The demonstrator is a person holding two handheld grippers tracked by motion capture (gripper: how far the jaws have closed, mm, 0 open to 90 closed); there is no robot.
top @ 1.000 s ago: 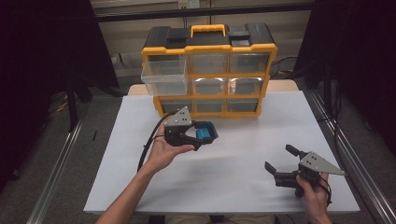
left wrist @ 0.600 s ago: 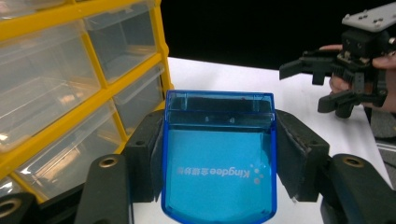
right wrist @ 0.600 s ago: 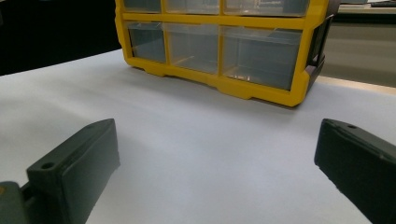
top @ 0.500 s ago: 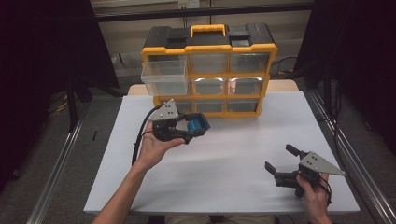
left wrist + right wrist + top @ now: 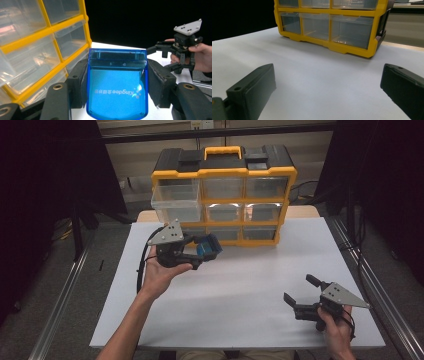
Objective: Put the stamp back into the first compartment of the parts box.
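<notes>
1. Gripping the blue case [image 5: 117, 85] from both sides, your left gripper [image 5: 197, 252] had its two black jaws pressed flat against the case's long edges, so they were clamped on it, not closed on each other.
2. That translucent blue case, with pale lettering across its face, was held up off the white table [image 5: 240, 285], just in front of the yellow drawer organizer's [image 5: 223, 195] bottom row of drawers and toward that organizer's left end.
3. Your left hand [image 5: 160, 270] carried the gripper with its grey three-cornered plate on top, and its cable hung down on the side away from the organizer.
4. One clear drawer [image 5: 177, 202] at the organizer's upper left stood pulled out beyond the yellow frame, above and just behind the held case.
5. Your right gripper [image 5: 299, 296] sat low over the table, well apart from the organizer and toward its right end, near the table's front edge.
6. Its jaws stood wide apart with nothing between them, pointing toward the organizer's bottom drawers as the right gripper view showed.
</notes>
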